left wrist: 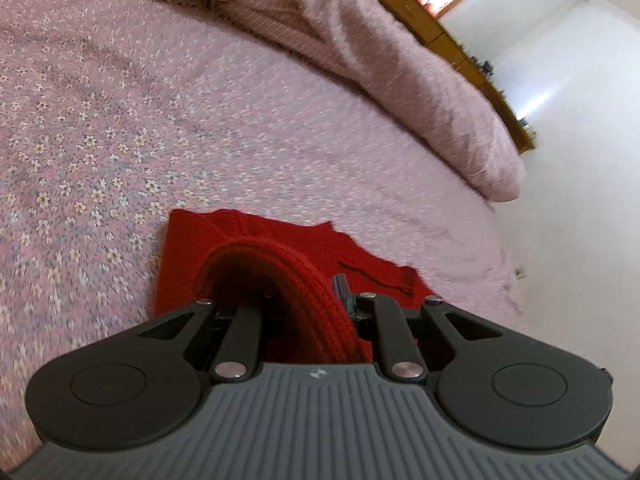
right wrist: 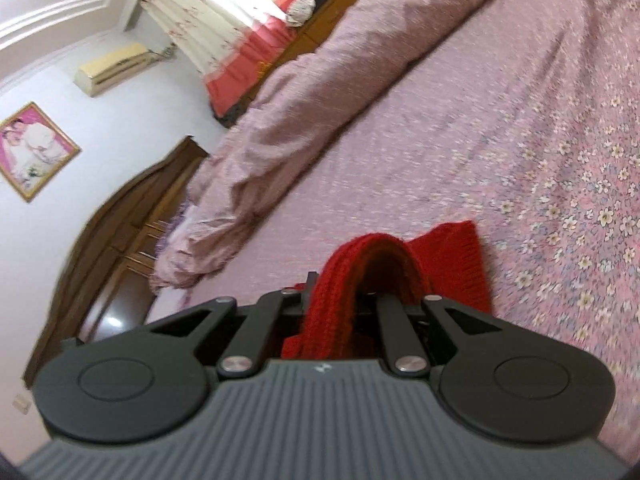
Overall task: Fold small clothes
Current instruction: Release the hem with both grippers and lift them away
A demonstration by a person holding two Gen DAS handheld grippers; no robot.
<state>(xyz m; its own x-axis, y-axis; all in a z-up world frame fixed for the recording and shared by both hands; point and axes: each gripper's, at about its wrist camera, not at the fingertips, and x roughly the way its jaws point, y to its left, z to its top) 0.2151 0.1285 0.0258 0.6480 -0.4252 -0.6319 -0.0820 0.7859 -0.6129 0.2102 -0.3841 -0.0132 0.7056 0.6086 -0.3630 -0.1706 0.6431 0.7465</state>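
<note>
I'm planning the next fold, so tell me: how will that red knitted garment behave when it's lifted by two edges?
The red knitted garment will likely sag between grips: it already bends in a soft loop over the left gripper and the right gripper. Its chunky ribbing probably grips the pads rather than slipping. On the floral bedsheet it would probably drag and bunch, not slide.

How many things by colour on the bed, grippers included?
Red: 1, knit garment, held at each end by a gripper
Pink: 2, floral bedsheet and quilt
Black: 2, left gripper and right gripper
Total: 5
</note>
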